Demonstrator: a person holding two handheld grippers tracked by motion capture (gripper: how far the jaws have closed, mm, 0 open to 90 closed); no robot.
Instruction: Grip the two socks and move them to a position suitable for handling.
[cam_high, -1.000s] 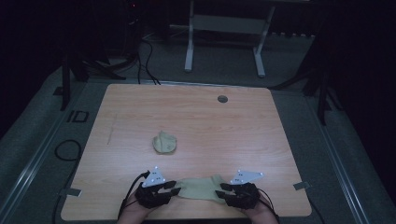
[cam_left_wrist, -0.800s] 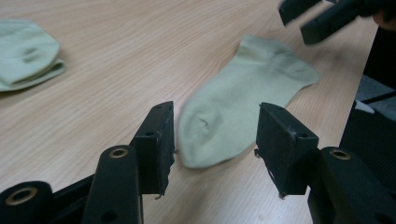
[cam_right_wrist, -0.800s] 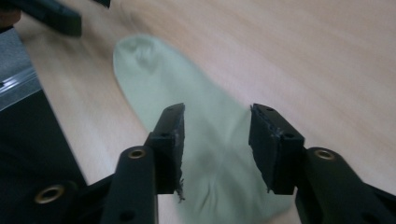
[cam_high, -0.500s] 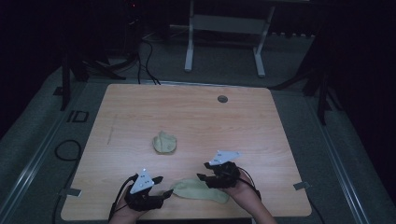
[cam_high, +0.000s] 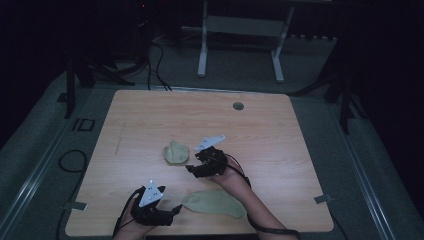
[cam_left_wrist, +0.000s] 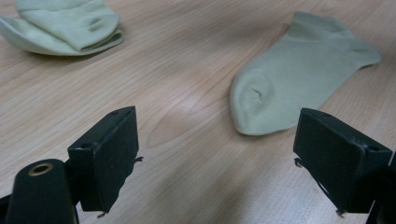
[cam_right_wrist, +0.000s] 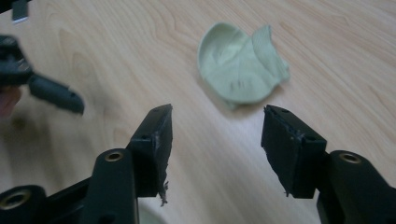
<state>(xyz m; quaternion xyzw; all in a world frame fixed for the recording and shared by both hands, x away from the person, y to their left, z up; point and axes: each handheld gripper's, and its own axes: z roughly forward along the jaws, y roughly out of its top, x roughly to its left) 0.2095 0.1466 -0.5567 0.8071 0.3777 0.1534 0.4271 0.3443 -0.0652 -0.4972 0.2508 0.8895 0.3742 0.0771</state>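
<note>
Two pale green socks lie on the wooden table (cam_high: 280, 130): a flat sock (cam_high: 215, 204) near the front edge and a bunched sock (cam_high: 176, 152) at about eleven o'clock from it, with a small round grommet (cam_high: 238, 106) far off toward twelve o'clock. The left gripper (cam_high: 172, 212) sits low at the front edge, jaws spread wide and empty, the flat sock's toe just beyond them at about two o'clock. The right gripper (cam_high: 192, 169) reaches forward over the flat sock, jaws wide and empty, pointing toward the bunched sock nearby.
</note>
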